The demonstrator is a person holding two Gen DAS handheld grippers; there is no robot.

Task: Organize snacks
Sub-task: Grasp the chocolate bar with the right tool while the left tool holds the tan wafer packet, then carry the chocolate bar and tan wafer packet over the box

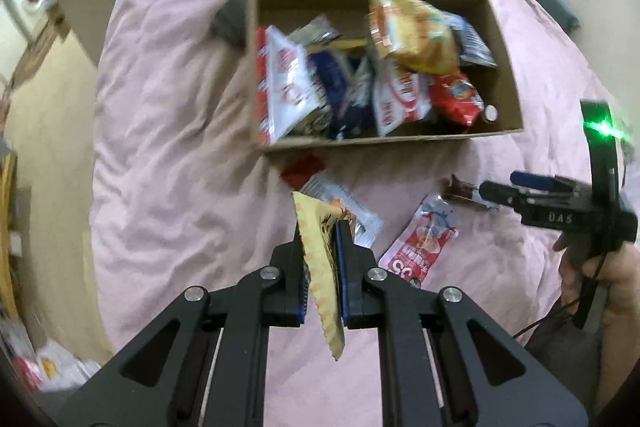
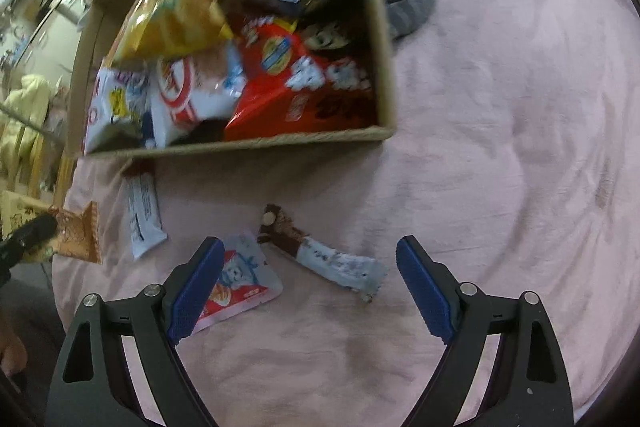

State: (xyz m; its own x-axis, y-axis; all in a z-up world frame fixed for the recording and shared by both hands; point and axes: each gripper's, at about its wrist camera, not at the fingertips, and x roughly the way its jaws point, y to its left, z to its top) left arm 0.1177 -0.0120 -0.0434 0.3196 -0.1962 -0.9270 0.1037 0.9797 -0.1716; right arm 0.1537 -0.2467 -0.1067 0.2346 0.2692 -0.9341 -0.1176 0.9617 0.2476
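The left gripper (image 1: 324, 231) clamps a tan serrated-edge snack packet (image 1: 320, 267) above the pink bedsheet (image 1: 180, 147); the right gripper (image 2: 310, 259) hangs spread wide over a brown-and-white wrapped bar (image 2: 320, 255), near the brown cardboard box (image 2: 382, 47) of snack bags.

Left gripper (image 1: 325, 227) clamped on tan packet (image 1: 320, 267), above pink bed (image 1: 168, 147); snack-filled box (image 1: 504, 39) beyond; three packets loose nearby.

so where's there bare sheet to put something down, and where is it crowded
Bare pink sheet lies right of the cardboard box, beyond the brown-ended bar. More bare sheet lies left of the box in the left wrist view. Crowded: inside the box, and the strip before it with loose packets.
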